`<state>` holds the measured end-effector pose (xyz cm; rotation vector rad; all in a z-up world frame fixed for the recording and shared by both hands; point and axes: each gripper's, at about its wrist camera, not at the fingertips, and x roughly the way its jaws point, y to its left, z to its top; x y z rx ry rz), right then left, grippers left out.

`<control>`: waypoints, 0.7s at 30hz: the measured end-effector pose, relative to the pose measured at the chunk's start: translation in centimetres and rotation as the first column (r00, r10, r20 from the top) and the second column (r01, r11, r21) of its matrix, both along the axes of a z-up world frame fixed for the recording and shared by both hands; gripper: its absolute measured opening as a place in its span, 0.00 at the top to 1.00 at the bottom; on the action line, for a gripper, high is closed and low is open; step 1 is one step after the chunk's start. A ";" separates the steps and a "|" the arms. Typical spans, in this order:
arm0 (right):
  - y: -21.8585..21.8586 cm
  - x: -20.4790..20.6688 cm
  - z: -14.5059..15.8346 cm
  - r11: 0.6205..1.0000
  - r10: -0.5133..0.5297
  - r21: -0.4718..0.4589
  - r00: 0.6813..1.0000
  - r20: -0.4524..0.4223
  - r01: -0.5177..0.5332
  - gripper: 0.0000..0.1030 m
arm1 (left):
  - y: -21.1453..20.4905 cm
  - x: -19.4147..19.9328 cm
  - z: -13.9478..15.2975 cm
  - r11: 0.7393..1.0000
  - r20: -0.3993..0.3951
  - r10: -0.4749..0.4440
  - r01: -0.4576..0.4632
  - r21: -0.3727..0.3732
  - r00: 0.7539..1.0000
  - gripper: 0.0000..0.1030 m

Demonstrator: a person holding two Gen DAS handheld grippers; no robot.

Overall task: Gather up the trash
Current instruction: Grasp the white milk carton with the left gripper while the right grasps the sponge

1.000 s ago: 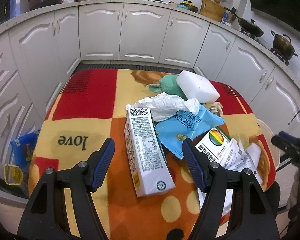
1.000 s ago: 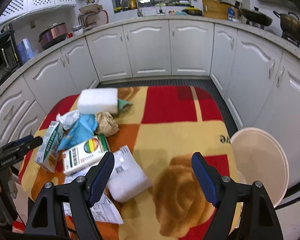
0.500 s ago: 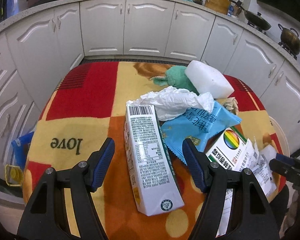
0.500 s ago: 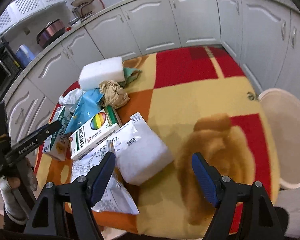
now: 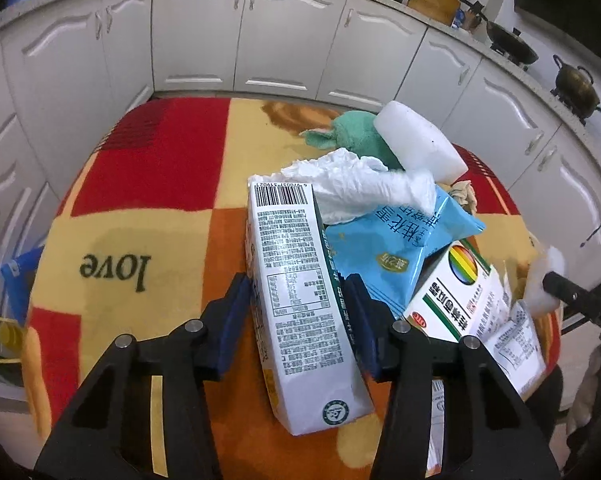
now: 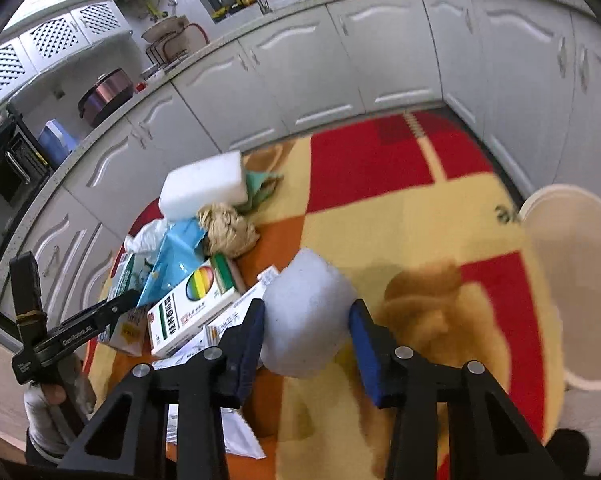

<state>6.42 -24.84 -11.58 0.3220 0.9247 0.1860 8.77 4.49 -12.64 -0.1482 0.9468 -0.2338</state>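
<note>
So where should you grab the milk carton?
Grab the carton across its narrow middle, coming from above at the near end. It lies flat and long, with both long sides free. The left gripper, which has just been closing, already straddles it there.

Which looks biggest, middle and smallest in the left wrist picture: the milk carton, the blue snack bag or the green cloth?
1. Milk carton, though it lies nearest the camera, which inflates it.
2. Blue snack bag.
3. Green cloth, farthest away and partly hidden, so its true size is unsure.

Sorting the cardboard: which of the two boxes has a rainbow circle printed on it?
The flat box with green stripe beside the blue packet, not the tall carton.
</note>
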 end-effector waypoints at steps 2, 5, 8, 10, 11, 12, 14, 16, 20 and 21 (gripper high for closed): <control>-0.5 0.0 0.4 1.000 -0.005 -0.012 1.000 0.011 0.005 0.60 | 0.4 -0.3 0.3 1.000 0.001 0.003 -0.003 -0.012 1.000 0.57; -0.8 -0.1 0.6 1.000 -0.009 -0.007 1.000 0.017 0.009 0.60 | 0.9 -1.0 0.8 1.000 0.008 0.007 -0.007 -0.009 1.000 0.60; -0.7 -0.4 1.0 1.000 -0.001 -0.011 1.000 0.028 0.002 0.60 | 1.6 -1.8 1.4 1.000 0.020 0.013 -0.013 -0.008 1.000 0.61; -0.6 -0.5 1.1 1.000 0.007 -0.018 0.999 0.034 -0.006 0.60 | 1.8 -2.4 2.0 1.000 0.034 0.016 -0.016 -0.004 0.999 0.62; -0.4 -0.5 1.2 1.000 0.012 -0.021 0.999 0.037 -0.011 0.60 | 1.8 -2.6 2.2 1.000 0.041 0.017 -0.017 -0.003 0.999 0.62; -0.2 -0.6 1.3 1.000 0.017 -0.025 0.999 0.041 -0.016 0.60 | 1.8 -2.9 2.5 1.000 0.049 0.018 -0.018 -0.002 0.999 0.63; 0.0 -0.7 1.3 0.999 0.025 -0.027 0.999 0.045 -0.024 0.60 | 1.8 -3.3 3.0 1.000 0.065 0.018 -0.019 0.001 0.998 0.63; 0.2 -0.7 1.3 0.999 0.034 -0.030 0.998 0.047 -0.033 0.60 | 1.7 -3.7 3.3 1.000 0.071 0.016 -0.016 0.000 0.997 0.63; 0.4 -1.1 1.6 0.998 0.044 -0.037 0.998 0.054 -0.042 0.60 | 1.8 -3.9 3.5 1.000 0.076 0.018 -0.018 0.001 0.997 0.64; 0.4 -1.1 1.6 0.998 0.045 -0.039 0.997 0.057 -0.043 0.60 | 1.7 -4.1 3.6 1.000 0.079 0.019 -0.019 0.000 0.997 0.64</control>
